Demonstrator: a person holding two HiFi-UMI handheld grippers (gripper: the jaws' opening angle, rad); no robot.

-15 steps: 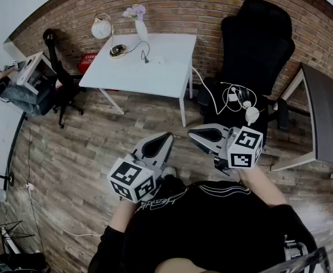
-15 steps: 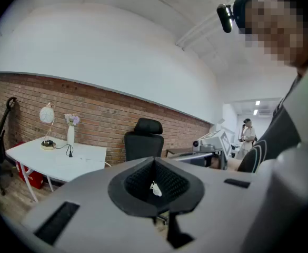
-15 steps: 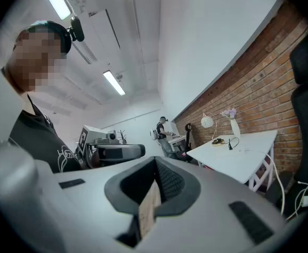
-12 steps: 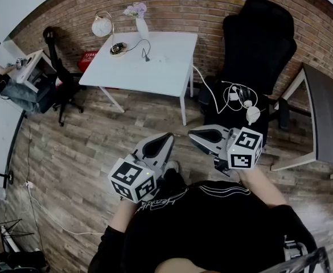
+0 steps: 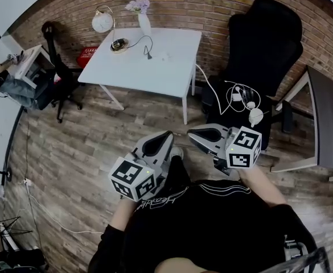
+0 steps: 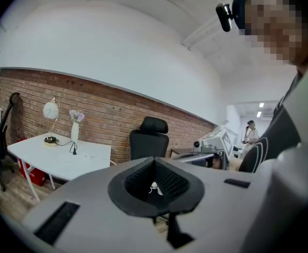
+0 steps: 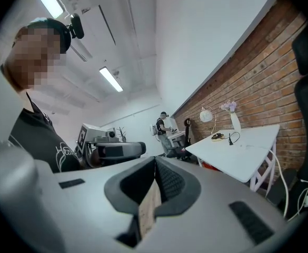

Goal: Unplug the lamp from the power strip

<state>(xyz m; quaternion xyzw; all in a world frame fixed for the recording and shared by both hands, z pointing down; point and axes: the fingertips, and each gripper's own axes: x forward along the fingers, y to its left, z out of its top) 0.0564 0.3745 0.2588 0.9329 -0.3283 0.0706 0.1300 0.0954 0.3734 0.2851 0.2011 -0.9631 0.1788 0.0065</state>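
Holding left gripper (image 5: pixel 164 136) and right gripper (image 5: pixel 196 133) clenched and empty at 6 o'clock, well apart from the lamp (image 5: pixel 103 22).
Pressing pads together on nothing in both gripper views, side by side, right one toward 5 o'clock. Standing at 11 o'clock on the white table (image 5: pixel 155 73), that round-headed lamp, with a vase of flowers (image 5: pixel 144 19) just beside it at its 3 o'clock. Trailing from the lamp's base, a dark cord (image 5: pixel 139 40) ending in a plug (image 5: pixel 148 54) on the tabletop. Sitting at 1 o'clock, a black office chair (image 5: pixel 263 44) bearing tangled white cables (image 5: pixel 240 95).
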